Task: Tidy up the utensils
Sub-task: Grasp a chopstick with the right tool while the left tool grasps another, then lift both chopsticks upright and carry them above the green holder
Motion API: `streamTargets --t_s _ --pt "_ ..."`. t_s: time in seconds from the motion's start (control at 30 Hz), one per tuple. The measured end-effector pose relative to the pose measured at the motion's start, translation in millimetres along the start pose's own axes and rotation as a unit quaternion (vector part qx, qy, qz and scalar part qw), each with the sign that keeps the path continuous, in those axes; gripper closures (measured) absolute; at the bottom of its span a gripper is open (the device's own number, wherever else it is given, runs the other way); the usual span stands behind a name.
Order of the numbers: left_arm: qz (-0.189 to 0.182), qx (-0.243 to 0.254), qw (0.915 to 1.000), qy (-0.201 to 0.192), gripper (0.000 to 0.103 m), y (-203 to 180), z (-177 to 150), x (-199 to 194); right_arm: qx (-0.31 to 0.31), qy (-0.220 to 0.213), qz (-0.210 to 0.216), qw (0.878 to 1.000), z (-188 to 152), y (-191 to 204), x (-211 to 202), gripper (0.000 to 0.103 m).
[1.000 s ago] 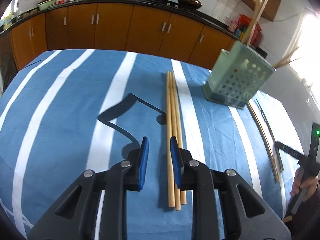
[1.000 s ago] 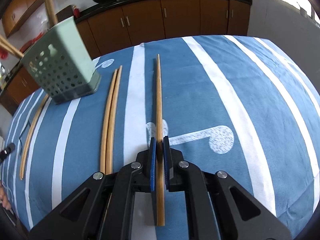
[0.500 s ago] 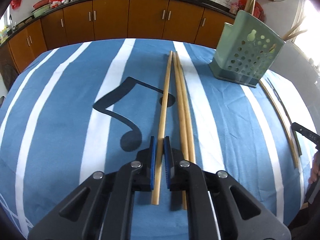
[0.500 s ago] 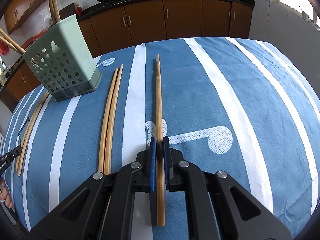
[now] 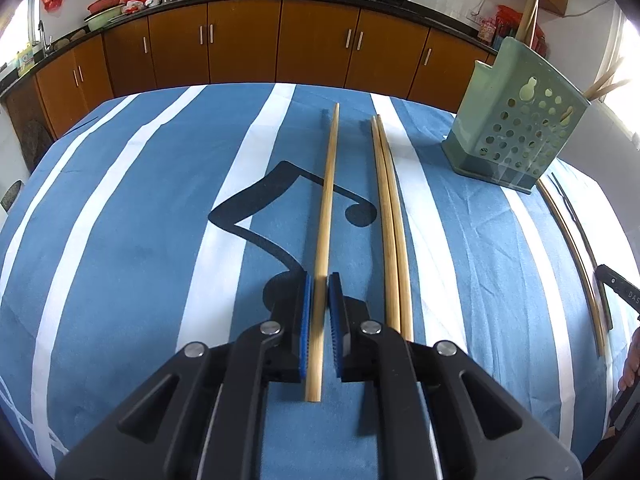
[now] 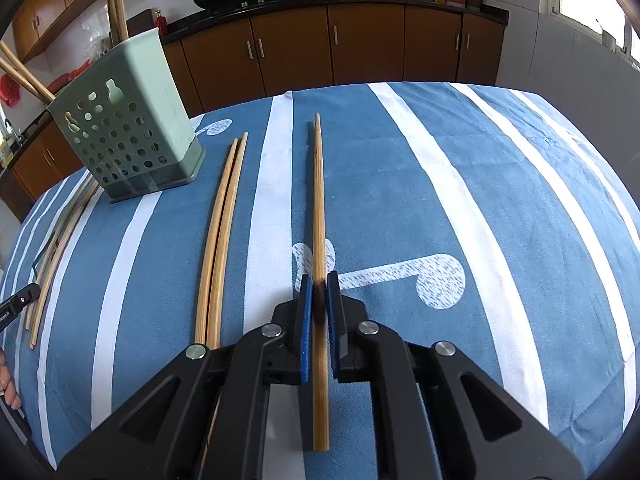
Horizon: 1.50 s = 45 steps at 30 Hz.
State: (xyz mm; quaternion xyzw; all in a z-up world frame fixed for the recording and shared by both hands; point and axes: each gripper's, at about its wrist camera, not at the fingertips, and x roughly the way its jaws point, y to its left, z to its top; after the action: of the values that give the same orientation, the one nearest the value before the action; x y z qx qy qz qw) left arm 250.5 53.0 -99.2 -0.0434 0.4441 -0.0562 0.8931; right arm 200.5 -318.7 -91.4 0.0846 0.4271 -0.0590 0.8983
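Note:
My left gripper point(image 5: 319, 280) is shut on a long wooden chopstick point(image 5: 327, 204) and holds it a little above the blue striped cloth. Two more chopsticks point(image 5: 390, 216) lie side by side just right of it. The green perforated utensil holder point(image 5: 516, 136) stands at the far right with chopsticks sticking out of its top. My right gripper point(image 6: 317, 280) is shut on another chopstick point(image 6: 319, 208), held just above the cloth. A pair of chopsticks point(image 6: 222, 232) lies to its left, and the holder point(image 6: 124, 124) stands at the far left.
More chopsticks lie near the cloth's edge past the holder point(image 5: 572, 256), and show in the right wrist view point(image 6: 60, 248). The other gripper's black tip point(image 5: 618, 288) shows at the right edge. Wooden kitchen cabinets point(image 5: 280, 44) line the back.
My left gripper, open beside three chopsticks a second ago, has closed on the leftmost one and lifted it away from the other two. My right gripper still holds its chopstick.

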Motion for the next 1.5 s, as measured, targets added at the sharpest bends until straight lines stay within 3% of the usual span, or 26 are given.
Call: streamTargets --t_s 0.6,0.7,1.1,1.5 --pt "-0.002 0.009 1.0000 -0.002 0.095 -3 -11 -8 0.008 0.003 0.008 1.000 -10 -3 -11 0.095" --pt "-0.006 0.005 1.0000 0.004 0.095 -1 -9 -12 0.018 -0.012 0.016 1.000 -9 -7 -20 0.095" --pt "-0.018 -0.003 0.9971 -0.073 0.096 4 20 -64 0.032 -0.088 0.022 0.995 16 -17 -65 0.095" --pt "-0.029 -0.014 0.9865 -0.161 0.096 2 60 -112 0.037 -0.151 0.027 0.987 39 -20 -94 0.095"
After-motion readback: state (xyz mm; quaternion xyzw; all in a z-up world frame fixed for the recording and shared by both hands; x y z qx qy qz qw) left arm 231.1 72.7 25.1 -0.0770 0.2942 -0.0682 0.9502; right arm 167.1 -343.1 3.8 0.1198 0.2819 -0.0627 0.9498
